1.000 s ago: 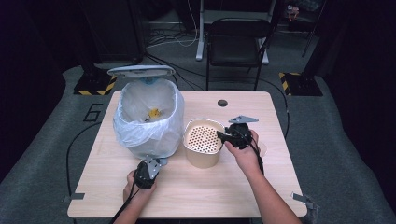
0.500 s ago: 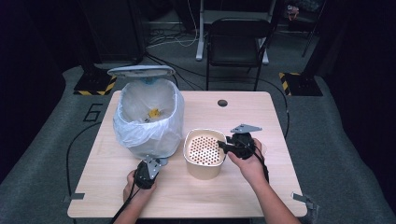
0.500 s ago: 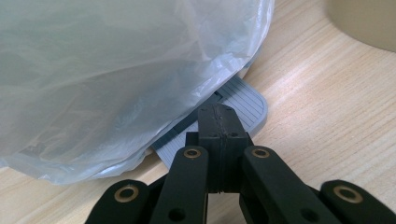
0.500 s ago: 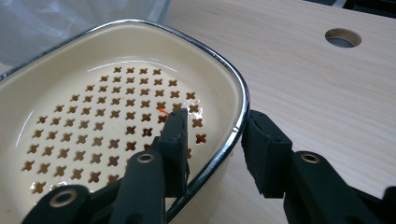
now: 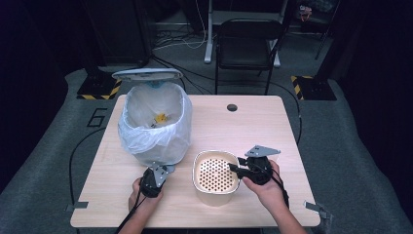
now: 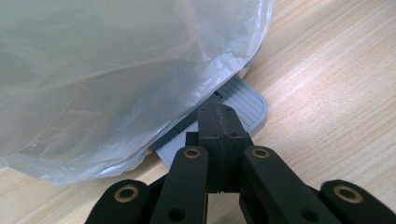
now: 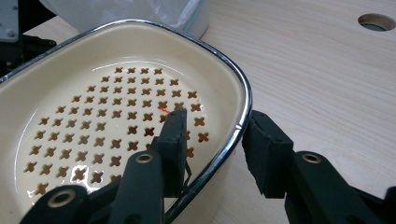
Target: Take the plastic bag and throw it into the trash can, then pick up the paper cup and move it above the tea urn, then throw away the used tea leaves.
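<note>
left forearm: enters from the bottom edge of the high view, angled up and slightly right
left gripper [image 5: 155, 176]: held low in the hand, near the table's front edge
left jaws: pressed flat together, no gap, nothing between them
right forearm: enters from bottom right, angled up and left
right gripper [image 5: 239, 168]: pointing left, roughly level
right jaws: 2 pads parted, 1 on each side of a rim
right hand [image 5: 265, 187]: wrapped around the gripper body from behind

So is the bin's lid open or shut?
Open. The lid stands up behind the bin, so you can see into the bag and the yellow scrap inside.
</note>
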Available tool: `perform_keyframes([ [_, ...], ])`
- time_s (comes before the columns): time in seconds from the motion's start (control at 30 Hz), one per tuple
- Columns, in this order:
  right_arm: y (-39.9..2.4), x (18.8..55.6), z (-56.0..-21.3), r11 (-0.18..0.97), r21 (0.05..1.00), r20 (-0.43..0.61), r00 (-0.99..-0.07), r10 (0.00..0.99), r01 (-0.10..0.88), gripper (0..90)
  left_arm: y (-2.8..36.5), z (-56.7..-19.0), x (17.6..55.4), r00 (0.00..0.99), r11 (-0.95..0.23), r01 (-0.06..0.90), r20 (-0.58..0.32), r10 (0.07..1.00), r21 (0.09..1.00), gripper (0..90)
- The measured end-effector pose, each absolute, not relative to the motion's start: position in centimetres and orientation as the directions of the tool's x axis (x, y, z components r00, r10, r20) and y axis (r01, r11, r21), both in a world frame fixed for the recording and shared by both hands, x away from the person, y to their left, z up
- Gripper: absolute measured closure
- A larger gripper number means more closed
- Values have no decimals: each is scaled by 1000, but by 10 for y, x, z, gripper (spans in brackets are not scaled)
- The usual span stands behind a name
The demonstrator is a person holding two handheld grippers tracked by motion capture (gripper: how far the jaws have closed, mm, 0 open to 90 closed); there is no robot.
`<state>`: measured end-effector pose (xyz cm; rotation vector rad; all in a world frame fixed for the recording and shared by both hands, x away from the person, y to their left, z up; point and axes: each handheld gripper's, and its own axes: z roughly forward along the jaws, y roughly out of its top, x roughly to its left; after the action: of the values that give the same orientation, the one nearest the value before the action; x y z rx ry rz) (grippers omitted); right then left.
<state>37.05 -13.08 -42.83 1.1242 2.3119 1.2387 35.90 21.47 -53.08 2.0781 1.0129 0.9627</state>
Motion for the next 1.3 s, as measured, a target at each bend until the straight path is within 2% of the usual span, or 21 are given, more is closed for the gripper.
perform_keyframes([
  [0.07, -132, 368, -427, 325, 795, 114, -653, 748, 511, 594, 215, -531, 359, 438, -509, 377, 335, 834, 774, 900],
  [0.13, -135, 368, -424, 303, 803, 134, -651, 747, 513, 514, 215, -531, 359, 439, -507, 378, 332, 835, 775, 900],
  [0.2, -140, 368, -418, 274, 820, 146, -647, 749, 503, 473, 215, -531, 359, 438, -505, 377, 331, 836, 776, 900],
  [0.4, -161, 372, -403, 270, 862, 43, -592, 805, 429, 381, 215, -531, 359, 439, -504, 379, 329, 836, 776, 900],
  [0.7, -190, 380, -410, 241, 859, 21, -503, 864, 451, 206, 215, -531, 359, 440, -504, 379, 329, 836, 776, 900],
  [0.83, -196, 382, -418, 254, 852, 12, -502, 865, 458, 157, 215, -531, 359, 439, -504, 379, 329, 836, 776, 900],
  [1.2, -211, 387, -435, 239, 850, 7, -464, 886, 469, 135, 215, -531, 359, 439, -505, 379, 329, 836, 776, 900],
  [1.3, -214, 389, -439, 235, 847, 6, -451, 892, 476, 97, 215, -531, 359, 439, -504, 380, 328, 836, 776, 900],
])
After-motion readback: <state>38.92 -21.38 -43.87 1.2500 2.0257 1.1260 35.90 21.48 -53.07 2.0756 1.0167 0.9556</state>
